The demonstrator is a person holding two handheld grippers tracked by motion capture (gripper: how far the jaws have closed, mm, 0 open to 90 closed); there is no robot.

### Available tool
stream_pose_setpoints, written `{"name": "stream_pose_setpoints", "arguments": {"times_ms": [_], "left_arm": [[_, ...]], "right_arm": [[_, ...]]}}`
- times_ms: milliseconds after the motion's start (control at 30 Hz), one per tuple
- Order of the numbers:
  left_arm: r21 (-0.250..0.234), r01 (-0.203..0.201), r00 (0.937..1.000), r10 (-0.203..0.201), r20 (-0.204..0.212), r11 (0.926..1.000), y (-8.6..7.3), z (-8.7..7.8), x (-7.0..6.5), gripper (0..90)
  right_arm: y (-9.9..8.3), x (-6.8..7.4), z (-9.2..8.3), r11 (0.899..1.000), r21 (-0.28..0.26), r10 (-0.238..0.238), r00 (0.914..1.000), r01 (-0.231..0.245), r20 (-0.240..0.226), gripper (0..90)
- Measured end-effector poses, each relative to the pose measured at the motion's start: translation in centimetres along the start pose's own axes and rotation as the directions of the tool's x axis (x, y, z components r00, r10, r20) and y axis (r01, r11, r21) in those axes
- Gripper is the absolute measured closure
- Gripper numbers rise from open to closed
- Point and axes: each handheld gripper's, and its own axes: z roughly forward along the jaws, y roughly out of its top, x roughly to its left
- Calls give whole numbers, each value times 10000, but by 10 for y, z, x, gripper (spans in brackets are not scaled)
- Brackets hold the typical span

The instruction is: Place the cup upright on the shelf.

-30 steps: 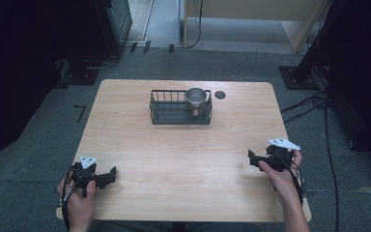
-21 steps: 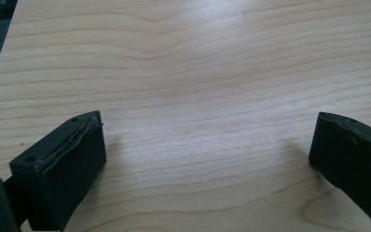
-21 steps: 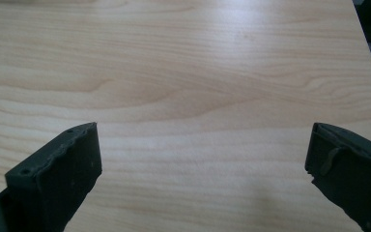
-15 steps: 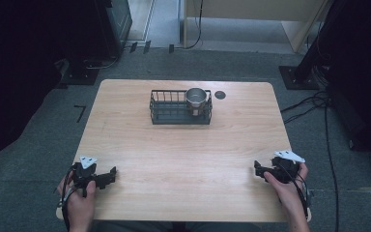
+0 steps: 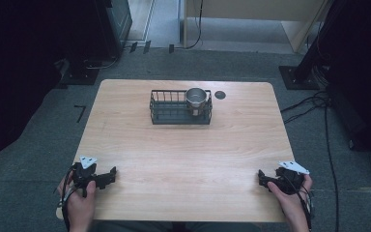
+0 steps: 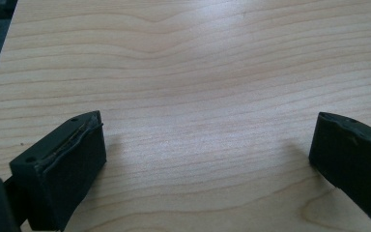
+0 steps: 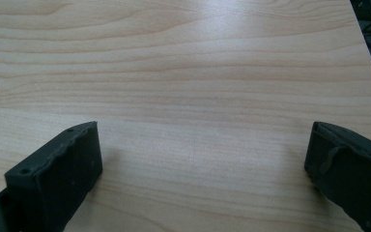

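Note:
A black wire basket stands at the far middle of the wooden table, with a steel cup upright in its right end. My left gripper rests low at the table's near left corner, open, nothing between its jaws. My right gripper rests at the near right corner, also open and empty. In the left gripper view the gripper has bare wood between its wide-spread jaws. The right gripper view shows the same for that gripper.
A small dark round hole sits in the tabletop just right of the basket. Cables trail over the grey floor to the right of the table. Dark equipment stands at the far left and far right.
My right gripper has drawn back toward the near right corner and come down lower on the table. The left gripper has stayed put.

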Motion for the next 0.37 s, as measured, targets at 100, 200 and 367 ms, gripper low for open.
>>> {"name": "stream_pose_setpoints", "arguments": {"times_ms": [100, 200, 367], "left_arm": [[-1, 2, 10000, -2, 0, 10000, 0, 0, 0, 0], [-9, 0, 10000, 0, -1, 10000, 0, 0, 0, 0], [1, -1, 10000, 1, -1, 10000, 0, 0, 0, 0]], "right_arm": [[-1, 0, 0, 10000, 6, -45, 10000, 45, -61, 0], [-1, 0, 0, 10000, 1, -46, 10000, 46, -65, 0], [0, 0, 0, 10000, -3, -14, 10000, 14, -24, 0]]}}
